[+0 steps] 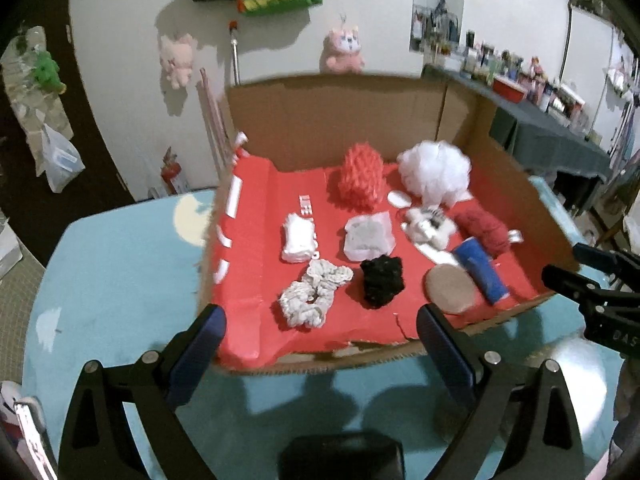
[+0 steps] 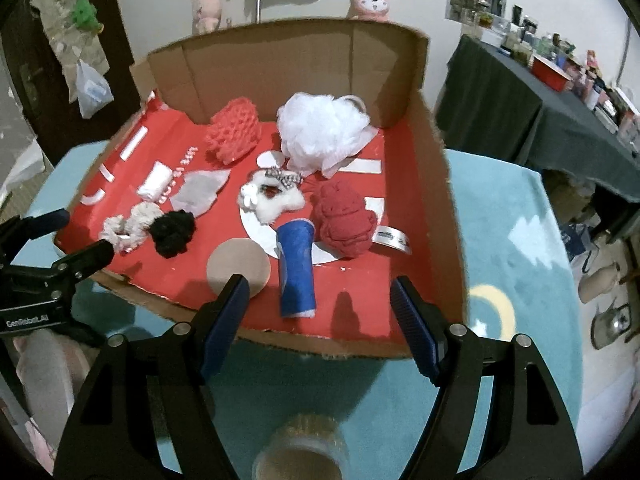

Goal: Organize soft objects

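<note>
A flat cardboard box with a red floor (image 1: 256, 240) (image 2: 360, 320) lies on a light blue cloth. On it lie a white bath puff (image 1: 434, 172) (image 2: 320, 128), a coral knitted piece (image 1: 360, 178) (image 2: 234, 132), a red cloth bundle (image 1: 480, 228) (image 2: 344, 220), a blue roll (image 1: 480, 270) (image 2: 296, 272), a black scrunchie (image 1: 380, 282) (image 2: 174, 232), a cream scrunchie (image 1: 312, 294) (image 2: 128, 228), a white folded cloth (image 1: 298, 238) and a fluffy white toy (image 2: 272, 196). My left gripper (image 1: 320, 332) (image 2: 60, 232) hangs open at the box's near edge. My right gripper (image 2: 320, 300) (image 1: 568, 260) is open too, nothing between its fingers.
A tan round pad (image 2: 238, 266) and a grey pouch (image 1: 368, 236) also lie in the box. A roll of clear tape (image 2: 300, 452) sits on the cloth below my right gripper. Plush toys (image 1: 344, 50) hang on the wall; a dark-clothed table (image 2: 540, 112) with clutter stands at right.
</note>
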### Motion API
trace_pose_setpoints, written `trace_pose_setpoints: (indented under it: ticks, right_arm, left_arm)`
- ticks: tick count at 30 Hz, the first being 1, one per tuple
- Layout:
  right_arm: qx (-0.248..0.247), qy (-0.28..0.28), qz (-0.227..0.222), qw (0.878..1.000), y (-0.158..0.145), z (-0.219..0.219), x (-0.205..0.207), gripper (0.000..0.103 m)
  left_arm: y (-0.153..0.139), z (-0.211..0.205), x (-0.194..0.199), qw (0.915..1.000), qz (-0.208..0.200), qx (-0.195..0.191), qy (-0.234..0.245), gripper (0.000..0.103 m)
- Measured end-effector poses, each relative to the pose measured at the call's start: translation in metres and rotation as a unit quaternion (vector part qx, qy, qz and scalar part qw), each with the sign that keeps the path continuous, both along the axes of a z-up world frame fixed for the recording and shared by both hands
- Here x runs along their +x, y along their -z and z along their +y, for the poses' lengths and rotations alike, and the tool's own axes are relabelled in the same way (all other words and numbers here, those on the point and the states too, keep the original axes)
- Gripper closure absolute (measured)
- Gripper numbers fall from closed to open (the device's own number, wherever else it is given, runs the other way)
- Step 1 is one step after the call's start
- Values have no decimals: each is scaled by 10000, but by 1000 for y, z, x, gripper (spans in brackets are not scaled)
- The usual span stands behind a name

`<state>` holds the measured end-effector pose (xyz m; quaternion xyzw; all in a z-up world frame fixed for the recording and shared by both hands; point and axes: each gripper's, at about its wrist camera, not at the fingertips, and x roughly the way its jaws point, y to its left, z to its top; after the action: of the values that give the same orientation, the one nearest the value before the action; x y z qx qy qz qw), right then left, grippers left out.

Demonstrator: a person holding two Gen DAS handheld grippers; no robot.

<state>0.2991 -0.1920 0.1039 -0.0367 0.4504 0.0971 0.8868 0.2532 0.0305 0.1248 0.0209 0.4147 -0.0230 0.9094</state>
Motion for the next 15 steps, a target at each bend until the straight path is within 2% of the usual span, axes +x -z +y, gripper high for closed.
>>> trace_pose_setpoints:
  ticks: [5,8,9,12,15]
  right_arm:
    - [234,39,-310,9992,-28,-11,-34,31]
    - [359,-20,-541,9979,-46,-14,-68,31]
    - [375,-37,-584,9976,-49,-14,-75,31]
    - [481,-103,-732,9961,-56,-16,-108,20]
    - [581,-123,-802,9950,-56,-19,-140,20]
  left_arm:
    - [-31,2,-49,9991,-426,-82,33,3]
    - [-45,0,-84,9975,-683,-157,79,0]
    - [-47,-1,-92,9971,-734,-187,101,0]
    - [-46,-3,-124,9959,-810,-362,175,0]
    - [-37,-8,-145,9954,-834,-409,232,0]
